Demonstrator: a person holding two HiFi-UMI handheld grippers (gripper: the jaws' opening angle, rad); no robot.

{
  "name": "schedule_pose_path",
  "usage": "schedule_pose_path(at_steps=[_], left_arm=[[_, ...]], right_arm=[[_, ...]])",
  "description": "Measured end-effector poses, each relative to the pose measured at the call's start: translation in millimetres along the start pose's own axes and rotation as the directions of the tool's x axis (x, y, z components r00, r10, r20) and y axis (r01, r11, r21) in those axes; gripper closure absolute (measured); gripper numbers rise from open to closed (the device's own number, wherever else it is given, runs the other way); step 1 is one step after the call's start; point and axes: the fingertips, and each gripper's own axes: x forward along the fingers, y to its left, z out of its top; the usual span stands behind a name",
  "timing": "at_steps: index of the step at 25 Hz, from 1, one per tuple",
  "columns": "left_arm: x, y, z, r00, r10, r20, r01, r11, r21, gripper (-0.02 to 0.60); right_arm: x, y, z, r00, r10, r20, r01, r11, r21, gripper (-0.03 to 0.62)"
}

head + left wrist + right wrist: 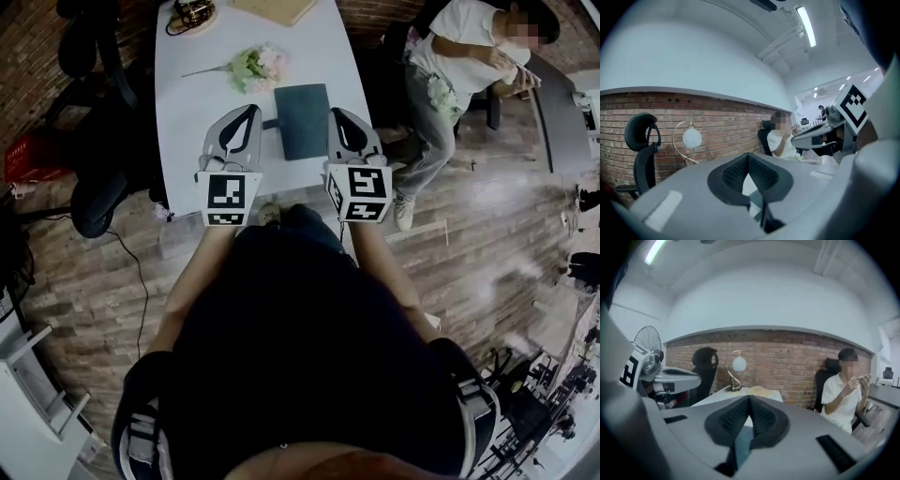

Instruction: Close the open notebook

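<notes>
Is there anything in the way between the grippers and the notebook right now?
Nothing visible does. The notebook lies closed on the table, between the left gripper and the right gripper in the head view. The flowers lie beyond it, out of the way.

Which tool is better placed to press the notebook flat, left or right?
Right, probably: in the head view the right tool appears close beside the notebook, which looks closed; the left tool shows a wider gap. Both tools are shut.

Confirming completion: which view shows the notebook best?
Head view: the notebook lies closed on the white table, whole cover visible. Both gripper views face the room, showing at most a teal sliver below their jaws.
</notes>
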Motion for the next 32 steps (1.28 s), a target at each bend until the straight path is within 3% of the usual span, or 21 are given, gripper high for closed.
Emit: schedule_pose_path(at_steps=[6,12,32], left_arm=[[-1,5,94,0.991,0.022,0.135,-0.026,0.999,0.029,0.575],[-10,7,145,0.977,0.032,0.21,-0.041,0.998,0.04,0.575],[-15,13,146,0.975,0.033,0.218,-0.041,0.999,0.031,0.575]], right_arm=[[-39,-43,95,0.963,-0.125,0.238,0.126,0.992,0.009,0.582],[-63,-59,134,0.927,-0.175,0.332,0.186,0.983,-0.001,0.582],[-61,-51,142,0.935,-0.138,0.326,0.151,0.989,-0.012,0.583]])
